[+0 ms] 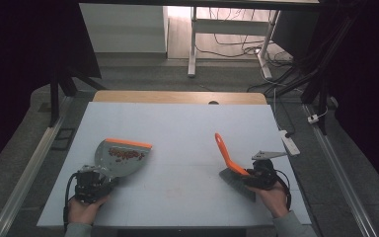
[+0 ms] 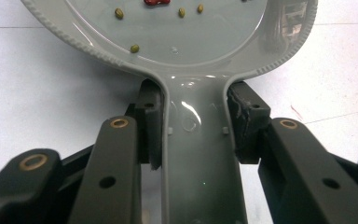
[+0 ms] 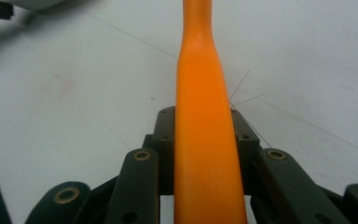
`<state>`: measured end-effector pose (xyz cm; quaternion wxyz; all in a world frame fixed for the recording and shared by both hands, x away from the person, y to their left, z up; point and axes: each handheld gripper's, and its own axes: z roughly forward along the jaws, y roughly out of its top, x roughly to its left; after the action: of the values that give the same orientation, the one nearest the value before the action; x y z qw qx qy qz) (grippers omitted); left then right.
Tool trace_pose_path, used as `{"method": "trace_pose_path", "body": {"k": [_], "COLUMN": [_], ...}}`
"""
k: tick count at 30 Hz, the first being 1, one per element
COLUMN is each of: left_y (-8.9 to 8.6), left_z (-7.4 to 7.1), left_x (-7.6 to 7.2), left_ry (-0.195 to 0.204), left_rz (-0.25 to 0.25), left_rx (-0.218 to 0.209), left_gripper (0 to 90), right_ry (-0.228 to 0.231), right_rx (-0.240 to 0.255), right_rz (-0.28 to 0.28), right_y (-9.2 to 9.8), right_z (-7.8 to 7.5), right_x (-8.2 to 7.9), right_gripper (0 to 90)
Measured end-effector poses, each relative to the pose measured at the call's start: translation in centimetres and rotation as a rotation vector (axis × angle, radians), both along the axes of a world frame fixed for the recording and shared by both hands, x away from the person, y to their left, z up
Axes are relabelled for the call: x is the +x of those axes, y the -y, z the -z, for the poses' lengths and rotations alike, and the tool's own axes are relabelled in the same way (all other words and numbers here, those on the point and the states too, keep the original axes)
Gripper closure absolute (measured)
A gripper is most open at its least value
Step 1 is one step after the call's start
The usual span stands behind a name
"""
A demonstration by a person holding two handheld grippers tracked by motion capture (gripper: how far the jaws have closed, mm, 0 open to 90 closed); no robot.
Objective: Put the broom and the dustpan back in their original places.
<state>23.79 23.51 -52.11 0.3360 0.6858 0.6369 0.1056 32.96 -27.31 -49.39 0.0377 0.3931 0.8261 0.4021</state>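
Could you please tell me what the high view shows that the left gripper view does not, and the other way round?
High view alone: the right gripper clamping the orange-handled brush, and the dustpan's orange lip. Left gripper view alone: single green beans in the pan and both pads pressed on its handle. Shared: the grey dustpan with red bits, held by the left gripper on the white table.

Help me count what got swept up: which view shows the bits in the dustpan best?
The high view: the whole red pile lies in the dustpan. The left gripper view catches a few green beans near the handle.
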Motion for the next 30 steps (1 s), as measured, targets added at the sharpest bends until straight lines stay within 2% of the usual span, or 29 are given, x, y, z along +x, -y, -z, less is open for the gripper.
{"method": "trace_pose_path", "body": {"k": [5, 8, 14, 19, 30], "left_y": [-0.1, 0.0, 0.2, 0.4, 0.5], "left_z": [0.1, 0.3, 0.5, 0.6, 0.8], "left_x": [0.1, 0.2, 0.6, 0.7, 0.7], "left_ry": [-0.009, -0.02, -0.044, -0.043, -0.054], "left_rz": [-0.012, -0.019, -0.033, -0.042, -0.014], "left_rx": [0.004, 0.01, 0.019, 0.022, 0.023], "left_gripper": [61.5, 61.5, 61.3, 61.3, 57.8], "right_ry": [-0.005, 0.019, 0.01, -0.002, -0.031], "right_rx": [-0.012, -0.052, -0.082, -0.101, -0.143], "right_rz": [0.016, 0.012, 0.006, 0.009, 0.035], "right_y": [0.5, 0.4, 0.8, 1.1, 1.6], "right_z": [0.2, 0.1, 0.2, 0.4, 1.1], "right_x": [0.6, 0.8, 1.6, 2.2, 3.2], "right_gripper": [70.6, 69.6, 64.8, 59.5, 47.4]}}
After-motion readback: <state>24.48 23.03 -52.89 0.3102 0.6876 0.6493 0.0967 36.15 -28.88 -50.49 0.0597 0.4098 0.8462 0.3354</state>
